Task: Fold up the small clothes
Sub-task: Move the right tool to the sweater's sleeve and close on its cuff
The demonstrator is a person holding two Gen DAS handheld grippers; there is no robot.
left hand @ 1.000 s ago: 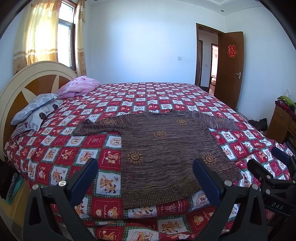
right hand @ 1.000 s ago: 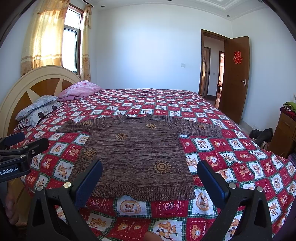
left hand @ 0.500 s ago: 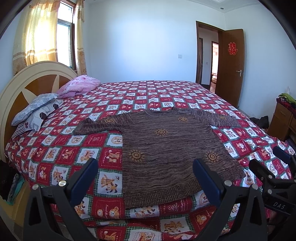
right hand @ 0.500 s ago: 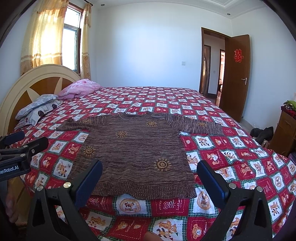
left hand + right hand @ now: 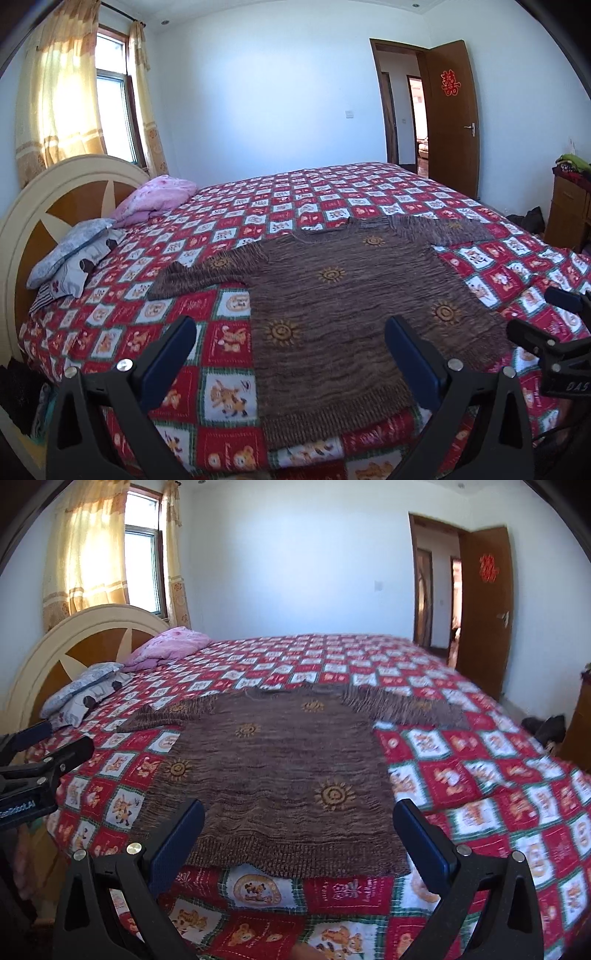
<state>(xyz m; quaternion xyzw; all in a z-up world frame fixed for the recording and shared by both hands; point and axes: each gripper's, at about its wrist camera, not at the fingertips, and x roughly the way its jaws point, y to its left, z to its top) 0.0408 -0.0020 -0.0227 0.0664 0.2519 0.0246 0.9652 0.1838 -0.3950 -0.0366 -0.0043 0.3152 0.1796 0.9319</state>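
Spread across the near side of the quilted bed [image 5: 332, 199], the brown sweater [image 5: 343, 310] is now seen closer and lower than a moment ago, both left gripper [image 5: 291, 354] and right gripper [image 5: 299, 834] being held with jaws apart, folding not yet begun.

A brown knitted sweater [image 5: 354, 310] [image 5: 280, 775] with orange sun motifs is spread flat, unfolded, on the bed, sleeves stretched out sideways, ribbed hem laid nearest the cameras.
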